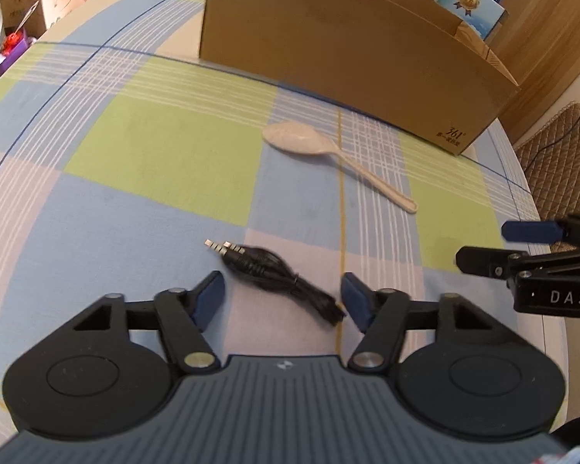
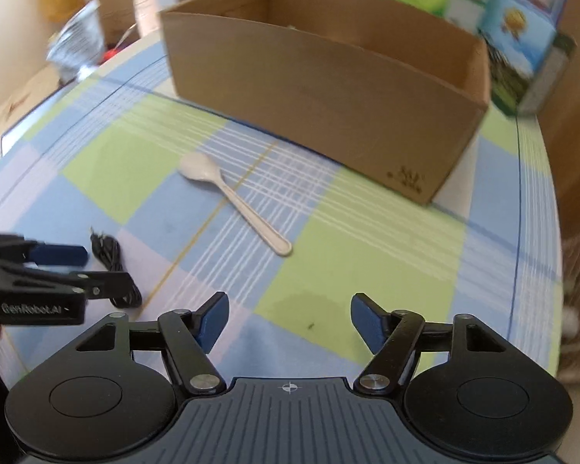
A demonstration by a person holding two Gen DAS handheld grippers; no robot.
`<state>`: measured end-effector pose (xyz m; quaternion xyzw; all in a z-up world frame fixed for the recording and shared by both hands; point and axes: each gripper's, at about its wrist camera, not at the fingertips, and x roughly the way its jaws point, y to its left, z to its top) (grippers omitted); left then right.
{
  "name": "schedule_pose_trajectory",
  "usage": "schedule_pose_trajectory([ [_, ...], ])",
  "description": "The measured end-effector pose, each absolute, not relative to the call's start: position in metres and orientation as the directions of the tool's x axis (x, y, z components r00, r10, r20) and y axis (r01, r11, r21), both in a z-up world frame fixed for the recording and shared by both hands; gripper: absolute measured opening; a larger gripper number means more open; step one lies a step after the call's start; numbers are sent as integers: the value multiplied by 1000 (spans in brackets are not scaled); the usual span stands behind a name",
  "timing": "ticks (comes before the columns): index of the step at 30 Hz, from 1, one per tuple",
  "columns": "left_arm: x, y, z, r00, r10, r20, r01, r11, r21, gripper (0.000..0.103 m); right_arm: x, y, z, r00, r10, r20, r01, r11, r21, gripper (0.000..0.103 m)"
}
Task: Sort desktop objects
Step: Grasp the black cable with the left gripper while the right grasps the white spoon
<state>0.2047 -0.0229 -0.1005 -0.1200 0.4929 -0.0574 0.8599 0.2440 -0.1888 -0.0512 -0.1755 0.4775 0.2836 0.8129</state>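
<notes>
A coiled black audio cable (image 1: 278,274) with two jack plugs lies on the checked tablecloth, partly between the open fingers of my left gripper (image 1: 284,297). From the right wrist view the same cable (image 2: 110,259) lies at the left, half hidden by the left gripper (image 2: 96,268). A cream plastic spoon (image 1: 328,158) lies beyond it, bowl toward the brown cardboard box (image 1: 352,50). My right gripper (image 2: 290,319) hovers open over bare cloth, with the spoon (image 2: 236,197) ahead and to its left. That gripper (image 1: 479,245) shows at the right edge of the left wrist view.
The open-topped cardboard box (image 2: 328,89) stands at the far side of the table. Colourful cartons (image 2: 522,38) stand behind it on the right. More boxes and a bag (image 1: 15,7) crowd the far left. A quilted chair (image 1: 560,162) sits past the table's right edge.
</notes>
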Motion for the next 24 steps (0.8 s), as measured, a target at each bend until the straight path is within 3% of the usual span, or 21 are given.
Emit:
schedule_pose_trajectory([
  [4,208,-30,-100,491,-215,-844,72,976,-207,28,243,-191,-54,375,296,-879,-630,777,-7,67],
  [11,205,-25,-97,470,-246,-848,206,964,-165,9,240,-186,-56,365,310,-878,-637,771,7,67],
  [24,232,2,-90,500,-237,-833,195,968,-158,6,249,-166,-58,359,370,-857,-696,718,18,62],
])
